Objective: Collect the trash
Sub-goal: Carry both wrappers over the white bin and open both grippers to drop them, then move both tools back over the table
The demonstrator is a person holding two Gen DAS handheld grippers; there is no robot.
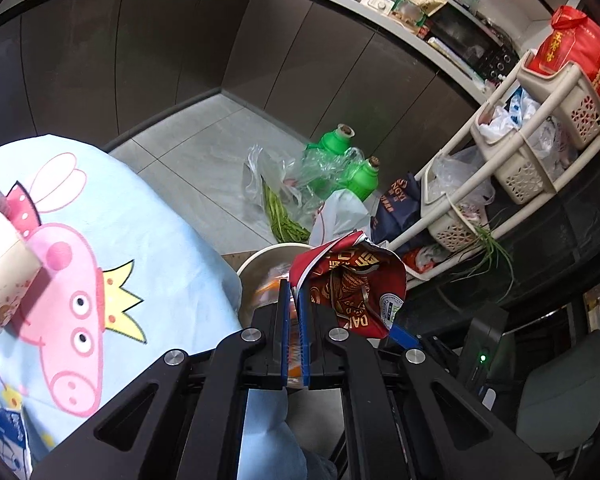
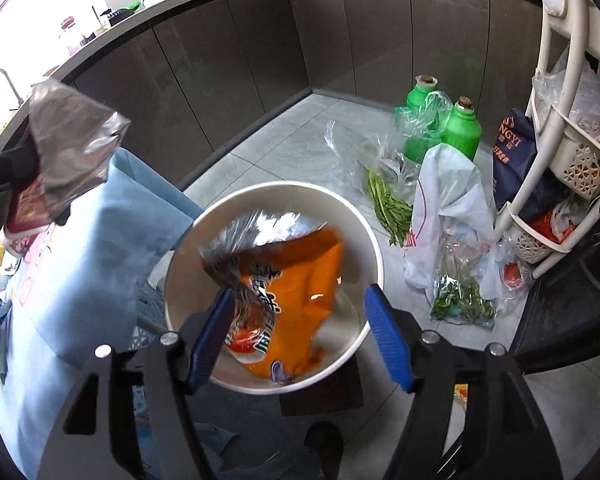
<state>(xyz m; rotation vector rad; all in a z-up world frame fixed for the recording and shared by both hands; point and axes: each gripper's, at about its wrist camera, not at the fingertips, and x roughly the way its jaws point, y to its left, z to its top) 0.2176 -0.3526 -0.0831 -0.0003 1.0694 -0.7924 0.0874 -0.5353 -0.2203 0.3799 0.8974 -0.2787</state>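
Observation:
My left gripper (image 1: 294, 286) is shut on a red snack bag (image 1: 350, 286) with gold print, held up beside the table's edge, above the white round bin (image 1: 260, 262). In the right wrist view the same bag shows its silver inside (image 2: 70, 142) at the upper left, held by the other gripper. My right gripper (image 2: 300, 312) is open and empty, right over the white bin (image 2: 370, 236). An orange snack bag (image 2: 292, 284) with a silver inside lies in the bin, blurred.
A table with a light blue Peppa Pig cloth (image 1: 100, 240) is at the left, with a milk tea cup (image 1: 0, 276) on it. On the floor lie green bottles (image 2: 462, 130), plastic bags with greens (image 2: 388, 200) and a white bag (image 2: 444, 200). A cream basket rack (image 1: 532, 160) stands at the right.

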